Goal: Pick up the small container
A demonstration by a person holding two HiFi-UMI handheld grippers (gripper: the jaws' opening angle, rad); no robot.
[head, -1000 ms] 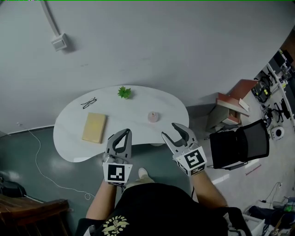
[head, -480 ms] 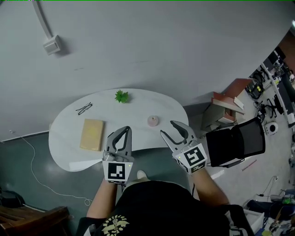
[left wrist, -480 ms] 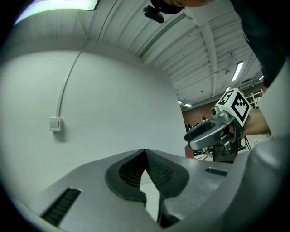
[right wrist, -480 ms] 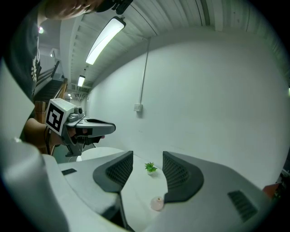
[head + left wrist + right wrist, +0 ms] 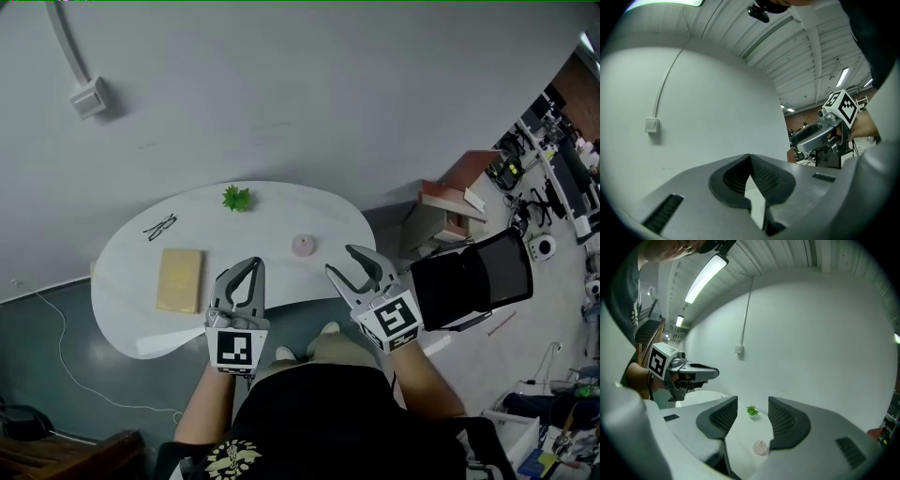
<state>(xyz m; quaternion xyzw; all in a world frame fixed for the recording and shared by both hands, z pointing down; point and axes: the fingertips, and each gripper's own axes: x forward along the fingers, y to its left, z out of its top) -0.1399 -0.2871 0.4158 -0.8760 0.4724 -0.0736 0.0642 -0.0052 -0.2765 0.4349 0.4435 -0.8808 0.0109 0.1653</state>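
The small container (image 5: 303, 246) is a pale pink pot with a knob lid. It stands on the white kidney-shaped table (image 5: 281, 211), toward its right end. In the right gripper view the container (image 5: 761, 447) shows low between the jaws, well ahead of them. My right gripper (image 5: 344, 262) is open and empty, held in the air short of the table's near edge, just right of the container. My left gripper (image 5: 251, 270) hovers beside it over the near edge, its jaws shut on nothing, the tips meeting (image 5: 750, 158).
On the table lie a yellow book (image 5: 179, 279), a pair of glasses (image 5: 159, 226) and a small green plant (image 5: 235, 198). A black chair (image 5: 473, 286) and a low stand with books (image 5: 450, 202) are to the right. A cable (image 5: 56, 356) runs over the floor at left.
The table and its objects have drifted left in the head view as the person shifted. Both grippers keep the same pose, the left shut, the right open.
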